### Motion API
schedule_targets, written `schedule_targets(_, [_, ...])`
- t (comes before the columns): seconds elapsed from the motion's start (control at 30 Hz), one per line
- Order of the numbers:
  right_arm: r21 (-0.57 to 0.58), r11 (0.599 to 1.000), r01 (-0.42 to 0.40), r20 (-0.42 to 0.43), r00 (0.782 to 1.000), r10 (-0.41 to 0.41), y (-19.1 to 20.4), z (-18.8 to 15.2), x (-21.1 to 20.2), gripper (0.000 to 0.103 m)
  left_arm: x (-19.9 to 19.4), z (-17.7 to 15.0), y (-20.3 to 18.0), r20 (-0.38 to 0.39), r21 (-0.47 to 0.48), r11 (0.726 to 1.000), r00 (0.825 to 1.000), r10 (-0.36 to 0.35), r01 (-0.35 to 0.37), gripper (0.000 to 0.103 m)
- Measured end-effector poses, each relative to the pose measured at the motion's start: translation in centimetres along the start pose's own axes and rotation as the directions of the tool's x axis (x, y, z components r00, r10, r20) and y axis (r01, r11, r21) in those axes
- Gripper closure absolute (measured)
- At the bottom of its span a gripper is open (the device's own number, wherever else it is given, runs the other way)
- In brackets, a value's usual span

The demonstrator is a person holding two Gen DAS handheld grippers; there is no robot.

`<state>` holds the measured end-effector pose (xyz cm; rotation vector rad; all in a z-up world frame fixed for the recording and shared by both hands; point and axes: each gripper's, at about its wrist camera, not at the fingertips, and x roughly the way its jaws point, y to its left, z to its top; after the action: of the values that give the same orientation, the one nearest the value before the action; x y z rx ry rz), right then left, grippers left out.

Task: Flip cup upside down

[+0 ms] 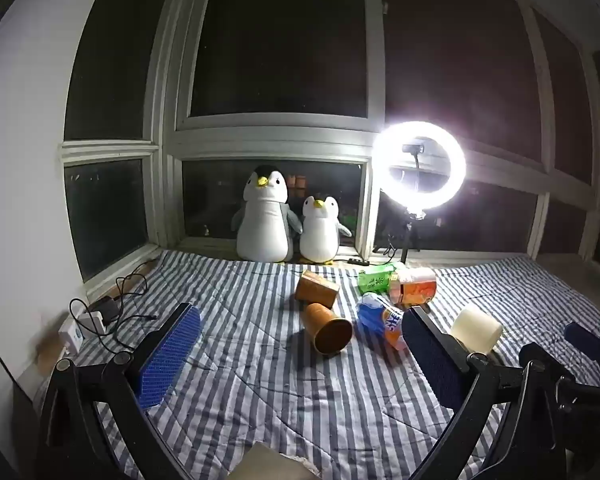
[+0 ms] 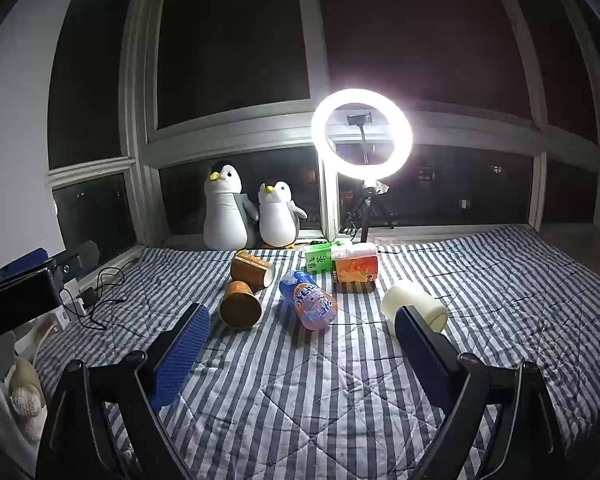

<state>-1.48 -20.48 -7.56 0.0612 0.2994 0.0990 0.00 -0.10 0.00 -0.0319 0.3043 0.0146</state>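
Left gripper (image 1: 300, 356), right gripper (image 2: 302, 354): we log jaws apart, empty. Brown cup (image 1: 327, 330) on side on bed (image 1: 260, 392), ungrasped. We judge flip not begun.

A home bedroom at night is shown. Ahead of the fingers a bed (image 1: 260, 380) covered by a striped quilt is seen, set against a dark bay window (image 1: 276, 40). Two plush penguins (image 1: 264, 220) are stood on the sill beyond, beside a lit ring light (image 1: 380, 152); chargers and cables (image 1: 100, 316) are left of the fingers.
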Motion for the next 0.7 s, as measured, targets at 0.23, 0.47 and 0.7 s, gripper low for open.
schedule_targets(0.23, [0.001, 1.000, 0.012, 0.009, 1.000, -0.012, 0.0, 0.1, -0.1, 0.011, -0.2, 0.0, 0.7, -0.010, -0.011, 1.000, 1.000, -0.001, 0.001, 0.001])
schedule_targets(0.47, [-0.003, 1.000, 0.020, 0.017, 1.000, -0.020, -0.2, 0.1, -0.5, 0.011, -1.4, 0.4, 1.1, 0.005, -0.015, 1.000, 1.000, 0.003, -0.003, 0.001])
schedule_targets(0.7, [-0.009, 1.000, 0.029, 0.015, 0.999, -0.028, -0.1, 0.3, -0.3, 0.011, -0.3, -0.2, 0.2, 0.004, -0.004, 1.000, 1.000, 0.019, -0.019, 0.001])
